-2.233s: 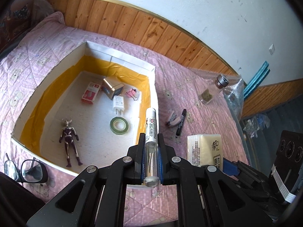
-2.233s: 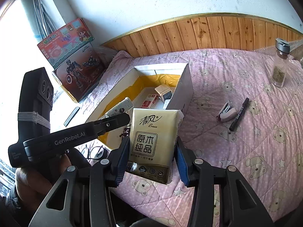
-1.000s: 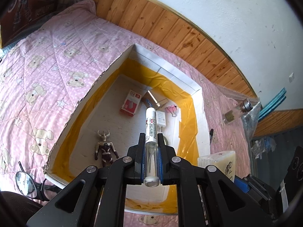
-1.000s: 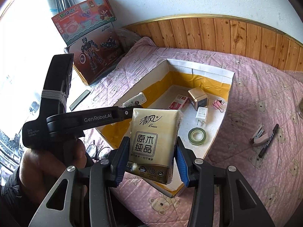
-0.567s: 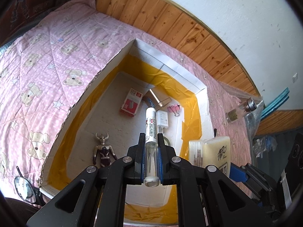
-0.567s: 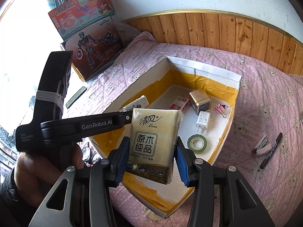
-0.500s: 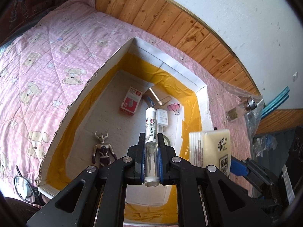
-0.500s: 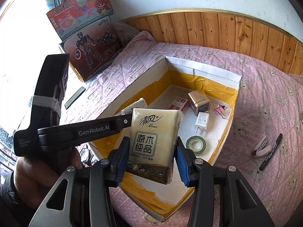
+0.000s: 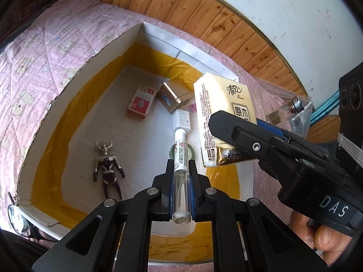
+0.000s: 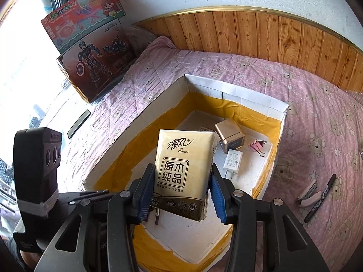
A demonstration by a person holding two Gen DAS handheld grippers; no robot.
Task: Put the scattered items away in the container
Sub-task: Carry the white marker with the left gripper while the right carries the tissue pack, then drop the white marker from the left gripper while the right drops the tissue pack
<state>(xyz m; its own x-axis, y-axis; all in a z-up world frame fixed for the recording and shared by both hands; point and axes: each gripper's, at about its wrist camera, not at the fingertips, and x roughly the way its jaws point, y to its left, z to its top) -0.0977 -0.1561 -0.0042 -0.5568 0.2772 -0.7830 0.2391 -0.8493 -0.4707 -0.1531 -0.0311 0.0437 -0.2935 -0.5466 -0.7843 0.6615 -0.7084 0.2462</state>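
Both grippers hang over the open cardboard box [image 9: 74, 77] on the pink quilt [image 10: 317, 117]. The left gripper [image 9: 181, 181] has its jaws pinching a white tube [image 9: 181, 156] that points forward over the box floor. The right gripper [image 10: 182, 188] has its jaws clamped on the sides of a tissue pack [image 10: 181, 165], held upright above the box's near right part. Inside the box lie a toy figure [image 9: 108, 165], a red and white carton [image 9: 141, 101], a gold cube [image 10: 229, 133], a white charger [image 10: 232, 159], a pink clip [image 10: 257, 146] and a green tape roll [image 9: 192, 151]. On the quilt to the right, outside the box, lie a stapler [image 10: 308, 195] and a black marker [image 10: 321, 200], just beside each other.
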